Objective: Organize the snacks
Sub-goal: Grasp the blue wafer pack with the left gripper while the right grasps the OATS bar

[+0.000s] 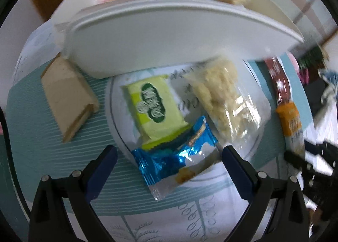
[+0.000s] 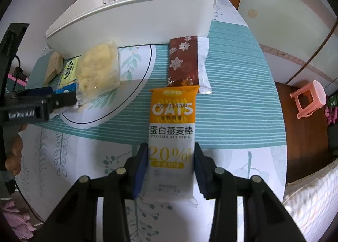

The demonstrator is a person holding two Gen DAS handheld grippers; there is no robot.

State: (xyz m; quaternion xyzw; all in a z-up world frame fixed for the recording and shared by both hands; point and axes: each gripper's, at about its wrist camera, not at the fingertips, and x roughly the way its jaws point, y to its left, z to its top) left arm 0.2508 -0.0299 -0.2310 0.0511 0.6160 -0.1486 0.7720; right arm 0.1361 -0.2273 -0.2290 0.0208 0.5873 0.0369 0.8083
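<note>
A white bin (image 2: 131, 20) holding several snacks stands at the table's far side; it also shows in the left wrist view (image 1: 169, 37). My right gripper (image 2: 170, 155) is shut on an orange and white oat bar (image 2: 171, 136). My left gripper (image 1: 169, 155) is open over a blue packet (image 1: 175, 161), its fingers on either side of it. A green packet (image 1: 154, 111), a clear bag of pale pieces (image 1: 221, 96) and a tan wafer pack (image 1: 67, 98) lie beyond. A dark red snowflake bar (image 2: 183, 62) lies past the oat bar.
The table has a teal striped cloth (image 2: 232, 98) with a white leaf pattern. A pink stool (image 2: 310, 98) stands on the floor at the right. The left gripper's body (image 2: 38, 104) reaches in from the left of the right wrist view.
</note>
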